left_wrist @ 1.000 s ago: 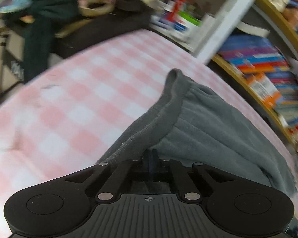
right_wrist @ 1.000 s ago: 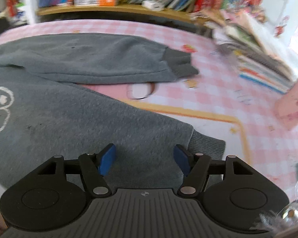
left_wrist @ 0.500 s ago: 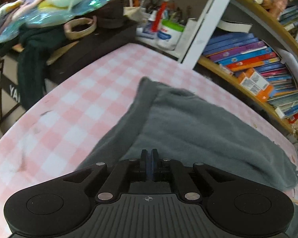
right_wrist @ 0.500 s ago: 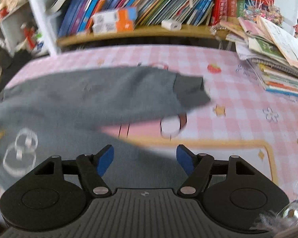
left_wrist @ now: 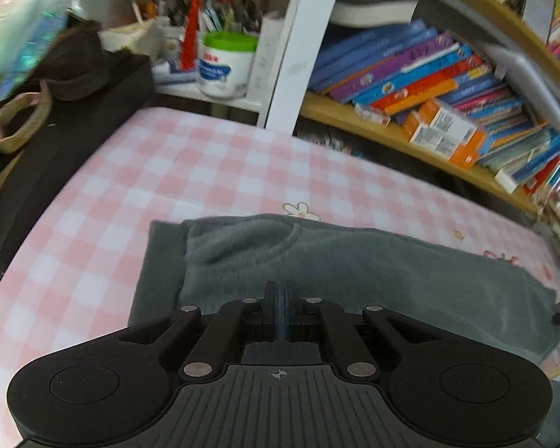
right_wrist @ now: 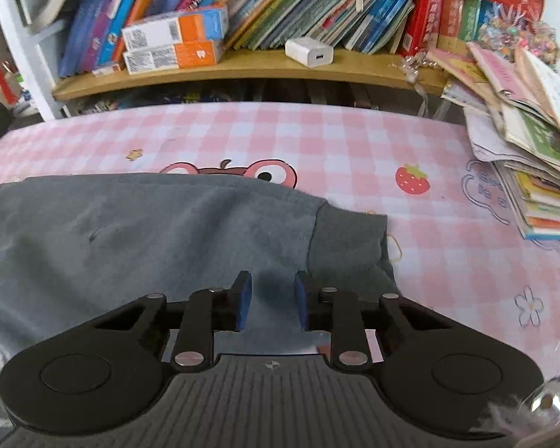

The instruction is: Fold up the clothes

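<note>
Just ahead of my left gripper (left_wrist: 282, 311), whose blue pads are pressing flat together with no cloth showing between them, the grey sweatshirt (left_wrist: 336, 268) is lying spread on the table (left_wrist: 190, 171). From this side I am seeing a ribbed band running along its left edge, a soft fold bulging behind it, and the fleece stretching away to the right in a long, fairly flat strip.

Under my right gripper (right_wrist: 269, 300) the same sweatshirt (right_wrist: 160, 235) is lying on the pink checked cloth, and here the blue pads are standing apart with grey fabric visible in the gap, not pinching it. The sleeve is running left to right and ending in a darker ribbed cuff (right_wrist: 345, 242) just right of the gripper. A loose thread is curling off the cuff's edge. A white printed outline is showing on the grey at the lower left edge of the view.

Beyond the garment, a cartoon frog face (right_wrist: 235, 171) and a strawberry (right_wrist: 411, 180) are peeking out on the tablecloth. Farthest back, a wooden shelf (right_wrist: 250, 69) is carrying rows of books (right_wrist: 298, 0), with a white charger (right_wrist: 309, 51) on its edge.
</note>
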Demonstrator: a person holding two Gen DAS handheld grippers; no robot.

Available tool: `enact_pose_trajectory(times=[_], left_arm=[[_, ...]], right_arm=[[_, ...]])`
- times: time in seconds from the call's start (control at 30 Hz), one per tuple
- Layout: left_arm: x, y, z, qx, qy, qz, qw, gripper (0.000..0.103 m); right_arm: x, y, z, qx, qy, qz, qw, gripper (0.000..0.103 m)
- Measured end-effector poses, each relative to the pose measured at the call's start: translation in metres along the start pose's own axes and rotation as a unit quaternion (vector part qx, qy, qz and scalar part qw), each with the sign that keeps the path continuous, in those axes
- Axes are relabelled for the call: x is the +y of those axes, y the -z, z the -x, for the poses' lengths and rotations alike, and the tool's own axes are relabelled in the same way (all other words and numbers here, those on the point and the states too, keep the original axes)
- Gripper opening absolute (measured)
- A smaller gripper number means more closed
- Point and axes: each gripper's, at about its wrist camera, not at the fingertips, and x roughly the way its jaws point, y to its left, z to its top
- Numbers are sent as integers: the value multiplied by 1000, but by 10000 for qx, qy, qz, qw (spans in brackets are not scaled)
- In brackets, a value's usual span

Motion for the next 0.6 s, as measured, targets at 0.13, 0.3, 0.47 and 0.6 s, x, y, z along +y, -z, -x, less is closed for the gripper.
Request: enact_pose_trajectory(times=[0.13,0.3,0.47,0.6], left_arm=[[6,-18,-36,356,-45,17,9994,5],[14,-38,-59,321,-34,251,9992,5],[19,-55,-80,264,-39,451,9986,5],[20,-59,-86,218,-24,474,9986,5]], right_arm=[[-8,-23,-32,240,110,-22,9996,22],[-12,-65,-62,253,193,-1,9995,21],[-8,-102,-91,224,340,30,9992,21],[-4,-115,-102,162,417,178,9988,24]])
